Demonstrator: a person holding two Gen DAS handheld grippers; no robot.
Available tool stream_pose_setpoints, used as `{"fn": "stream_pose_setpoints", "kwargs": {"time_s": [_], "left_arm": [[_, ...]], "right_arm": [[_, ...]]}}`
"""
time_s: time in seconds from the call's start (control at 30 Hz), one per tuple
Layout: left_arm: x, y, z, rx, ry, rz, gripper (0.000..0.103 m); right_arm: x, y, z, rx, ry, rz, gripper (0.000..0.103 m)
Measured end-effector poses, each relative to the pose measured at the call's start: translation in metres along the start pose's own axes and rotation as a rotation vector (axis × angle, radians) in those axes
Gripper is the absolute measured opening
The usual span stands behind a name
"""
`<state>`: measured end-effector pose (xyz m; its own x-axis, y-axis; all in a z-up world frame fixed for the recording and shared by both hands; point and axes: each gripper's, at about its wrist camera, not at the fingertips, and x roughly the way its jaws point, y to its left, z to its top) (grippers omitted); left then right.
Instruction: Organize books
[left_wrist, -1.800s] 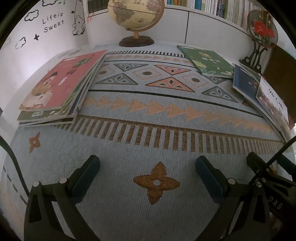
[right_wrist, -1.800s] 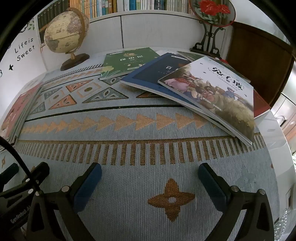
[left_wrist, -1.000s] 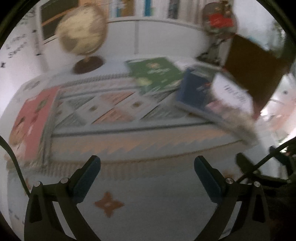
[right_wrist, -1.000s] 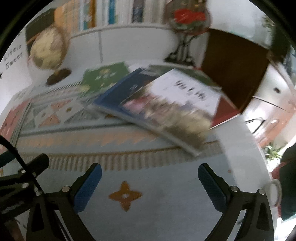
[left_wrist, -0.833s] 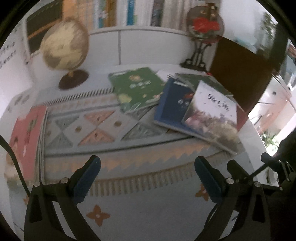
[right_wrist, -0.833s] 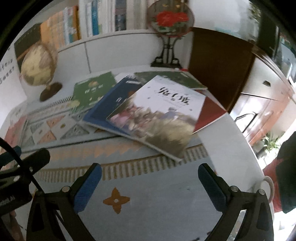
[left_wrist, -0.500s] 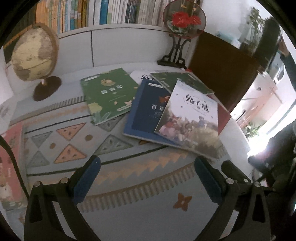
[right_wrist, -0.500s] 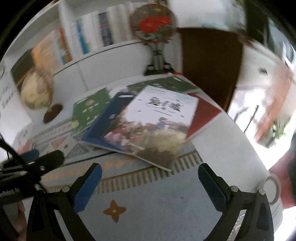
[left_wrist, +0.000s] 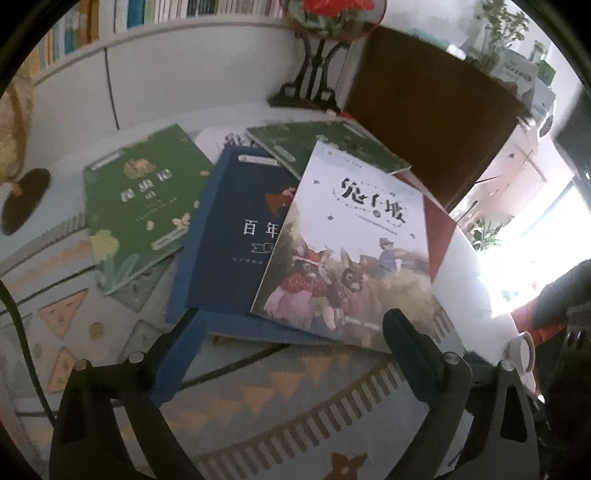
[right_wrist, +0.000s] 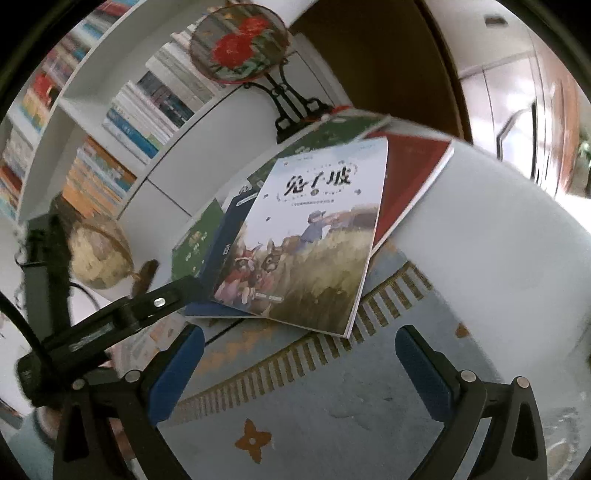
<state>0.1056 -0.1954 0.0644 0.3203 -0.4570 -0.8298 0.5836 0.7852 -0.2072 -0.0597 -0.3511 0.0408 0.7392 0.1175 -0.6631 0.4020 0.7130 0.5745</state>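
Observation:
A loose pile of books lies on the patterned table mat. On top is a picture book with rabbits on its cover, also in the right wrist view. Under it lie a dark blue book, a red book and a dark green book. A lighter green book lies to the left. My left gripper is open, just short of the pile's near edge. My right gripper is open and empty, in front of the picture book.
A round fan ornament on a black stand stands behind the pile. A globe stands at the left. A bookshelf lines the back wall. A dark wooden cabinet is at the right, and a white mug by the table edge.
Both grippers have swung right, away from the red-covered stack at the left, and closer to the loose pile. The pile now fills both views. Both grippers stay open.

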Motion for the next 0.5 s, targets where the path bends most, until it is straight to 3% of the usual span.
{"fn": "stream_pose_setpoints", "kwargs": {"time_s": [0.1,0.17,0.37,0.5], "left_arm": [[0.023,0.006,-0.002,-0.045,0.063,-0.006,0.082],[0.033,0.007,-0.006,-0.062,0.083,-0.017,0.081],[0.032,0.006,-0.005,-0.063,0.058,-0.065,0.078],[0.03,0.007,-0.004,-0.063,0.059,-0.082,0.061]], "right_arm": [[0.014,-0.01,-0.002,0.077,0.068,0.074,0.101],[0.022,-0.013,-0.005,0.12,0.094,0.113,0.1],[0.032,-0.008,0.004,0.111,0.086,0.117,0.099],[0.037,-0.011,0.01,0.138,0.082,0.109,0.087]]}}
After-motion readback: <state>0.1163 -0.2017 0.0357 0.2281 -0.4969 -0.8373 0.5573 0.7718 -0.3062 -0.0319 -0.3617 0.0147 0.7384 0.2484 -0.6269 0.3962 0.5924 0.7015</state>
